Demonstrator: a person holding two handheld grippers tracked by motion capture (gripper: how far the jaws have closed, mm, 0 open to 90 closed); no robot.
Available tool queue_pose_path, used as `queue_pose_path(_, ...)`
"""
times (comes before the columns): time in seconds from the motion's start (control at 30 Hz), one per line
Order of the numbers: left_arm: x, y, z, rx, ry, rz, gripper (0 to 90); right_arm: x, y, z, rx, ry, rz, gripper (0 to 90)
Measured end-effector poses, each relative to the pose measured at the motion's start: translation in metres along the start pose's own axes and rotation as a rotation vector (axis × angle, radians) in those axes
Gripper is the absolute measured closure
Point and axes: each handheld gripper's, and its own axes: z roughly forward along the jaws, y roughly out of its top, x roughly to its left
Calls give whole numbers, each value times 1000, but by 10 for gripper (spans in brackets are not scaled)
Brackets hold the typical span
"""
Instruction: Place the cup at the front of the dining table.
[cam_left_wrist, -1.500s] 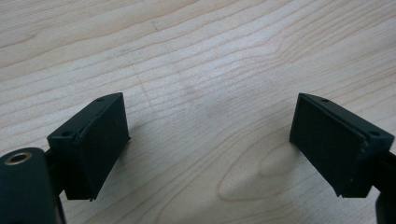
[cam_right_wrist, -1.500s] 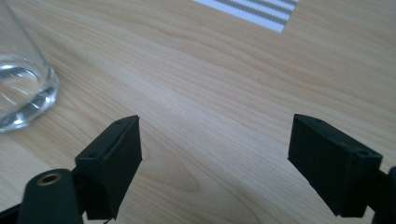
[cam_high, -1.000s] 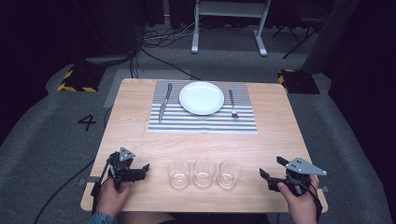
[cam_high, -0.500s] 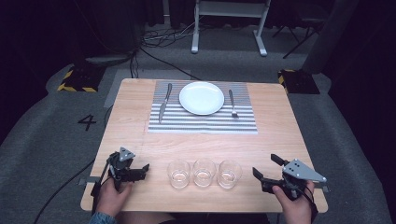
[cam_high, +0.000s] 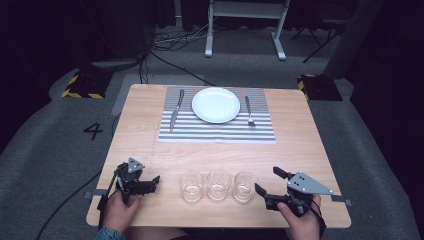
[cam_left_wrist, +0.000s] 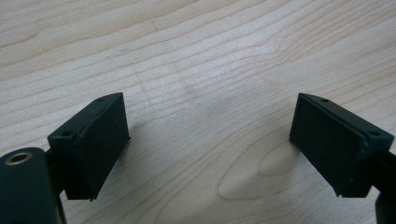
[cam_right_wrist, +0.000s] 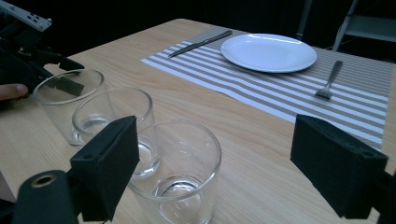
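Three empty clear glasses stand in a row near the table's front edge: left (cam_high: 191, 186), middle (cam_high: 218, 184) and right (cam_high: 244, 186). Just right of the right glass, my right gripper (cam_high: 267, 180) is open, its jaws pointing left at it. In the right gripper view that glass (cam_right_wrist: 180, 172) sits low between the wide-apart jaws of the gripper (cam_right_wrist: 215, 135), with the middle glass (cam_right_wrist: 114, 116) and the far glass (cam_right_wrist: 67, 107) behind it. To the left of the row, my left gripper (cam_high: 150, 184) hangs open over bare wood (cam_left_wrist: 210, 140), holding nothing.
A striped placemat (cam_high: 216, 131) lies at the far middle of the table. It holds a white plate (cam_high: 216, 105), a knife (cam_high: 176, 109) on the left and a fork (cam_high: 248, 111) on the right. Bare wood (cam_high: 220, 155) separates mat and glasses.
My right gripper has moved left, closer to the right glass, with its jaws still open. The left gripper and the glasses have stayed where they were.
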Motion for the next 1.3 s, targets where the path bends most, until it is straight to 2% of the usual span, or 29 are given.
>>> queue_pose_path(0.27,0,0,0,0,0,0,118,10,-6,17,25,36,28,157)
queue_pose_path(0.43,0,0,0,0,0,0,119,11,-10,23,35,54,23,157)
queue_pose_path(0.6,0,0,0,0,0,0,118,11,-18,33,42,65,66,157)
queue_pose_path(0.73,0,0,0,0,0,0,119,14,-23,40,55,96,69,151)
queue_pose_path(1.1,0,0,0,0,0,0,118,17,-34,56,87,78,71,153)
queue_pose_path(1.23,0,0,0,0,0,0,119,19,-37,61,90,68,60,159)
queue_pose_path(1.3,0,0,0,0,0,0,118,21,-37,62,98,44,35,172)
